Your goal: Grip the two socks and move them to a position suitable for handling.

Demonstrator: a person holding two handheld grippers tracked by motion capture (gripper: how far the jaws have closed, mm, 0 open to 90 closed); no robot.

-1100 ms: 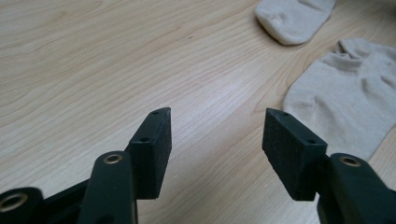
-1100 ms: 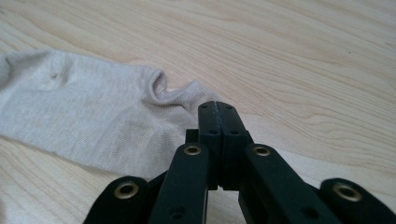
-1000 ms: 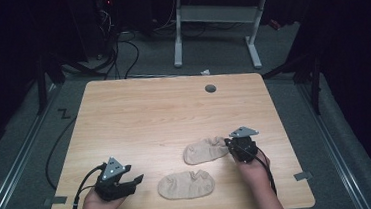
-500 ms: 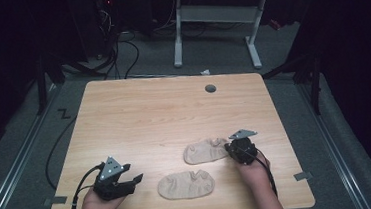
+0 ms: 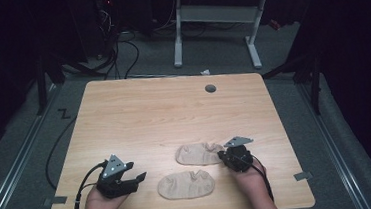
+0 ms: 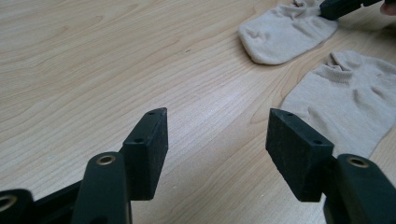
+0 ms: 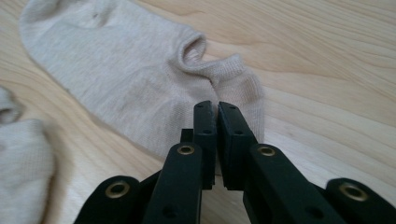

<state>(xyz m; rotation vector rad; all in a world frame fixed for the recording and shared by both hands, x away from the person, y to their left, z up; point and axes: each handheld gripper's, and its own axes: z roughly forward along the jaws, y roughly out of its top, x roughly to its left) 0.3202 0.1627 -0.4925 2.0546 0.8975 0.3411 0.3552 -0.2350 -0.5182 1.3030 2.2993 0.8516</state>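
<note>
Right claw [image 5: 223,155] clamped on heel edge of farther beige ankle sock [image 5: 199,153]. Left claw [image 5: 138,179] apart, over light wooden desk [image 5: 149,117], left of nearer beige sock [image 5: 186,184]. No readable writing.

I see two beige ankle socks lying flat near the table's near edge: far sock [image 5: 199,153] right of centre, near sock [image 5: 186,184] just beside it.

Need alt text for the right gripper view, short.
The right gripper has its two black jaws shut on the heel edge of a beige sock lying flat on a wooden table. Part of a second sock shows at lower left.
</note>
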